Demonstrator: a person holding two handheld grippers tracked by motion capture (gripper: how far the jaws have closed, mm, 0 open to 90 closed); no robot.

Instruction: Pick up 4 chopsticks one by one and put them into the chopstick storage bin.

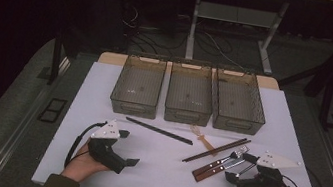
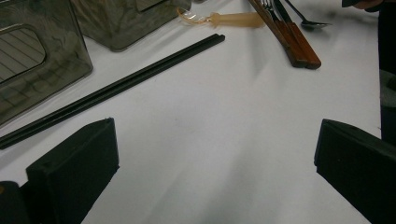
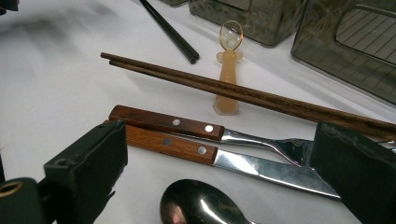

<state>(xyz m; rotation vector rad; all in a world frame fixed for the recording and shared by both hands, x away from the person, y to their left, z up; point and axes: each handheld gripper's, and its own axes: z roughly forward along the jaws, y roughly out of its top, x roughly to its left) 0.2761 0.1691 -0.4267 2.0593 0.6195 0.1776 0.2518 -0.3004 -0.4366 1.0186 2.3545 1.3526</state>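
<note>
3 grey bins stand empty along the desk far edge. Near the right hand-held gripper, jaws wide, lie 1 knife, 1 fork, 1 spoon. The left hand-held gripper is wide too.

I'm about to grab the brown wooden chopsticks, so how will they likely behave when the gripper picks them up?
The brown chopsticks look thin, rigid and light, so probably no flex. They are a loose pair resting across the amber spoon, so one may slip away or roll. Their smooth, narrow shafts could pivot in the right gripper.
</note>
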